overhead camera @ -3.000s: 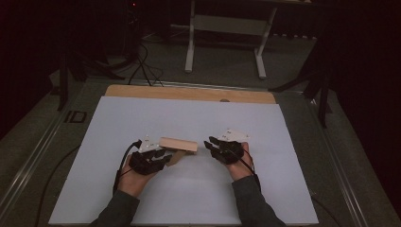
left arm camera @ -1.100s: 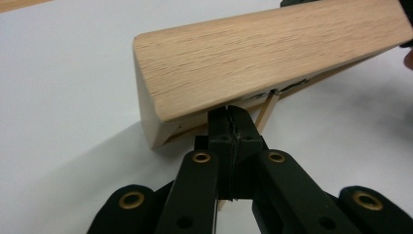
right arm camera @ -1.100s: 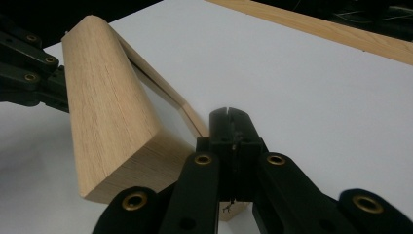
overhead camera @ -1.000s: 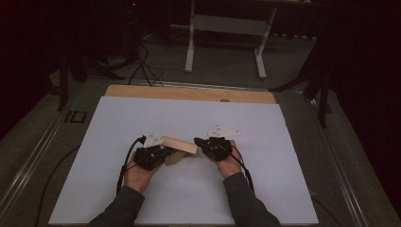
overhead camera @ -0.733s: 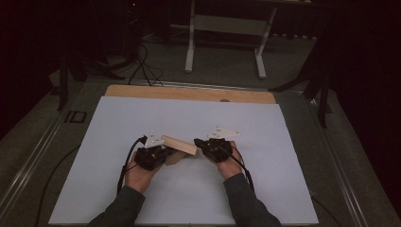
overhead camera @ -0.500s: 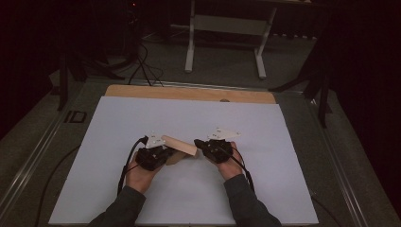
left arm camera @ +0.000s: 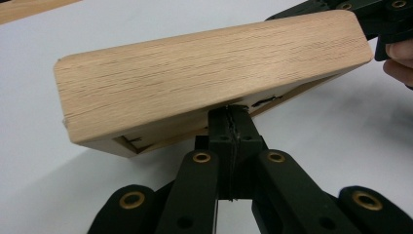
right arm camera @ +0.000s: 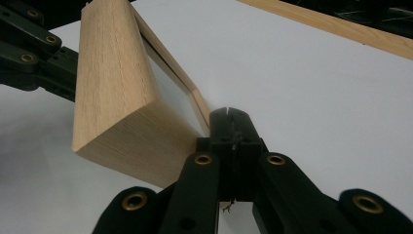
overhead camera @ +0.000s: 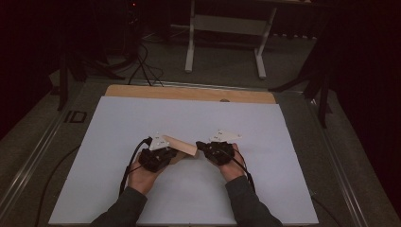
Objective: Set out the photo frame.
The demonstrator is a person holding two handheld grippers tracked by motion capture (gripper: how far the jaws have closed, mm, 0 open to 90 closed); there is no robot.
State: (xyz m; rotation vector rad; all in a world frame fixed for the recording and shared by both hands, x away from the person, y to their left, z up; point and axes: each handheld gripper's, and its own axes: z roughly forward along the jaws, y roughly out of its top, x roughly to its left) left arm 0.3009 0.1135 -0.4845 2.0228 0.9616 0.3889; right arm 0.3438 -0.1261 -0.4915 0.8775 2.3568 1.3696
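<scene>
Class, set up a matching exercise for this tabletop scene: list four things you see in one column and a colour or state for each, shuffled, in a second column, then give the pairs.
Things:
1. pale wooden block
2. left gripper
3. white table sheet
4. wooden strip at the table's far edge

States:
A. flat, white, covers the tabletop
B. black jaws shut, at the block's left end
C. tilted, raised between both grippers
D. tan, bare, beyond the sheet

Pairs: 1-C, 2-B, 3-A, 4-D
</scene>
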